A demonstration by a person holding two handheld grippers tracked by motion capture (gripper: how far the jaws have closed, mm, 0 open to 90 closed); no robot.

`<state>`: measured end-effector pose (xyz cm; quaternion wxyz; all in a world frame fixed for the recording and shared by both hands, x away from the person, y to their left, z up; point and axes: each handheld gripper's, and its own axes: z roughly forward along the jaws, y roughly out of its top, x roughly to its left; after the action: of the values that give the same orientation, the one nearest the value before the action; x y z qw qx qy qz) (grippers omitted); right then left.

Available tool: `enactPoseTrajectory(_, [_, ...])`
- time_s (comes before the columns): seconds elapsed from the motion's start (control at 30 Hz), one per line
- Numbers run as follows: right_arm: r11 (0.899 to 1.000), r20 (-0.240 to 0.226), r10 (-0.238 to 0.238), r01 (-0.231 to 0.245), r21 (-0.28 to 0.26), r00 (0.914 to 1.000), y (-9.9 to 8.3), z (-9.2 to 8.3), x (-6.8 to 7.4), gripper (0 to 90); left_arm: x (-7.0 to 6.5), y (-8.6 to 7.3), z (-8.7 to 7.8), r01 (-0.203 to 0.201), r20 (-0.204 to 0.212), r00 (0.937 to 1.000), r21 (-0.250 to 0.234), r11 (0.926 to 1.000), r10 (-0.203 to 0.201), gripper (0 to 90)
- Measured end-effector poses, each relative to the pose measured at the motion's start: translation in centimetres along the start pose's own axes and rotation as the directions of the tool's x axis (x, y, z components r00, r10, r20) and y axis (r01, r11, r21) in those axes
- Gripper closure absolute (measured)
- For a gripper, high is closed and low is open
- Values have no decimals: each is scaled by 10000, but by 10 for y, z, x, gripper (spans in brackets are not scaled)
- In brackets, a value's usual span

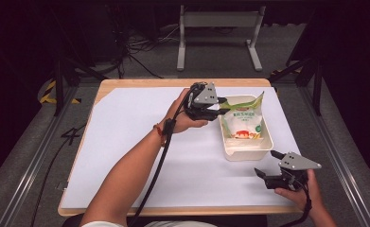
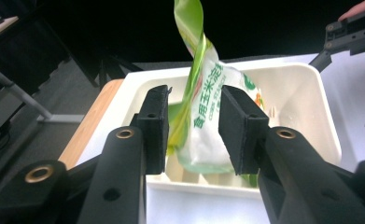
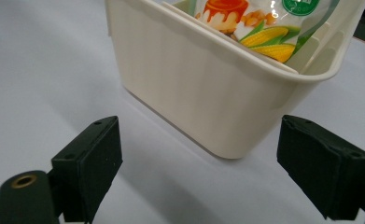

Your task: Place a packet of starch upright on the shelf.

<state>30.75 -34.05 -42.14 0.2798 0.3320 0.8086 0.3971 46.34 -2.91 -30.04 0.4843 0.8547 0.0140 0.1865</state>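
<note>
A green and white corn starch bag (image 1: 242, 120) stands tilted inside a cream plastic bin (image 1: 247, 153) on the right half of the table. My left gripper (image 1: 220, 108) is at the bin's far left corner. In the left gripper view its jaws straddle the bag (image 2: 203, 112) near its twisted green top, with gaps on both sides, so the gripper (image 2: 192, 130) is open. My right gripper (image 1: 269, 166) stands open just off the bin's near right corner. In the right gripper view the bin wall (image 3: 194, 88) lies ahead of the spread jaws (image 3: 213, 158), nothing between them.
A white sheet (image 1: 140, 142) covers the wooden tabletop, bare to the left of the bin. Metal rails run along both table sides. A grey stand (image 1: 219, 28) and cables lie on the floor beyond the far edge.
</note>
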Motion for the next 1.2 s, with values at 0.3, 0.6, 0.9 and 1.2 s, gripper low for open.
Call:
enactPoseTrajectory(0.3, [10000, -23, -31, 31, 25, 10000, 1, 0, 2, 141, -5, -13, -11, -27, -514, 9987, 547, 9985, 55, 449])
enactPoseTrajectory(0.6, [9998, 20, -183, 183, 48, 9998, 1, 0, 3, 141, -7, -31, -20, 158, -833, 9965, 990, 9950, -75, 325])
enactPoseTrajectory(0.9, [9997, 0, -239, 239, 71, 9997, 1, 1, 4, 142, -12, -50, -28, 396, -969, 9950, 1563, 9869, -246, 219])
enactPoseTrajectory(1.2, [9996, -2, -263, 263, 104, 9997, 1, 1, 4, 141, -18, -70, -33, 607, -1060, 9935, 1957, 9788, -405, 167])
